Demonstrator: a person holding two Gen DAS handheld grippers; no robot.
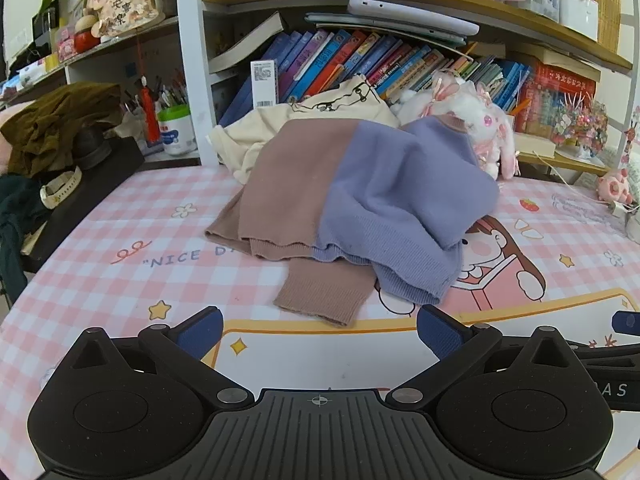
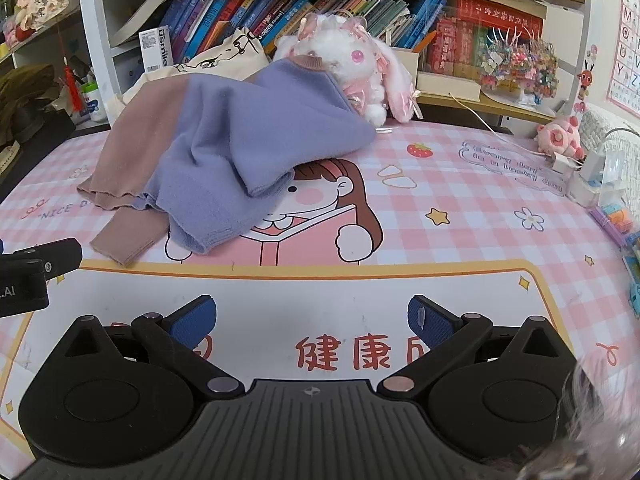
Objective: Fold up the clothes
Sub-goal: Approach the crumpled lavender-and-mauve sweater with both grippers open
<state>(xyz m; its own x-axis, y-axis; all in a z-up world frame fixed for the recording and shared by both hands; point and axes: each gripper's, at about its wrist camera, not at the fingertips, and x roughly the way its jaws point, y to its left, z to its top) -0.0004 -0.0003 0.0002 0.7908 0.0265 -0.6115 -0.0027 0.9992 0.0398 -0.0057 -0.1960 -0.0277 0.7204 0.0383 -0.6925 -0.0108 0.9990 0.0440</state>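
Observation:
A knit sweater, half dusty pink and half lavender (image 1: 360, 196) (image 2: 224, 136), lies crumpled on the pink checked desk mat (image 1: 120, 240) (image 2: 460, 208), its pink cuff (image 1: 324, 296) (image 2: 124, 240) pointing toward me. A cream garment with a printed drawing (image 1: 320, 116) (image 2: 224, 56) is heaped behind it against the books. My left gripper (image 1: 320, 336) hovers open just short of the cuff, nothing between its blue pads. My right gripper (image 2: 312, 320) is also open and empty, over the white panel of the mat, to the right of the sweater.
A white and pink plush rabbit (image 2: 352, 64) leans on the sweater's far side. Bookshelves (image 1: 360, 60) close the back. An olive cloth (image 1: 60, 120) and a watch (image 1: 60, 188) sit at the left. A small pink toy (image 2: 560, 136), cables and small items line the right edge.

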